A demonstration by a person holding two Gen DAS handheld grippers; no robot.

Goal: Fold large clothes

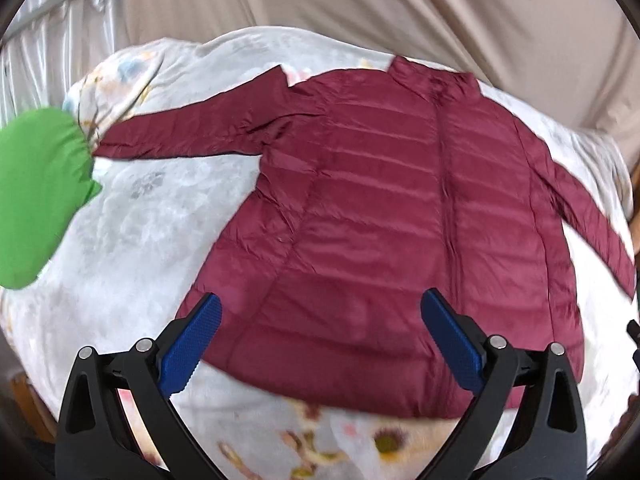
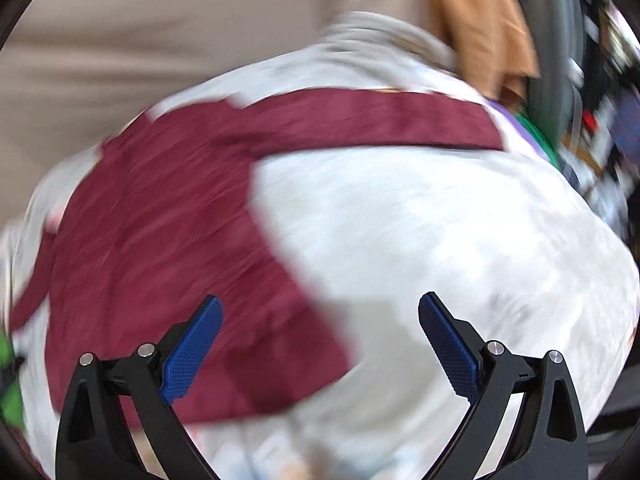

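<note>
My left gripper (image 1: 320, 312): blue ribbed pads spread wide, nothing between them. Right gripper (image 2: 320, 316): same, pads apart, empty. Both hang above the bed, touching no cloth that I can see.

Just ahead of the left fingers lies the maroon quilted puffer jacket (image 1: 384, 216), flat on the pale floral bedspread (image 1: 132, 240), front up, closure seam running straight away from me toward the collar (image 1: 434, 74). The hem sits nearest, right under the left pads. Long axis: hem to collar, away from me. Sleeves out sideways; the left sleeve (image 1: 192, 132) reaches toward a bright green garment (image 1: 40, 196) at the bed's edge.

From the right wrist view the jacket (image 2: 160, 240) lies off to the left of my fingers, and the right sleeve (image 2: 360, 120) stretches across ahead of them. Bare bedspread (image 2: 460, 240) is below the right pads.

Judgement: folding not begun; the sleeves come first. Left gripper is nearer the body and hem, right gripper nearer its sleeve.

Hard to make out: the right view is smeared by motion blur, so the sleeve cuff and the clutter beyond the bed are unclear. The left cuff ends at or under the green garment; I cannot tell which.
</note>
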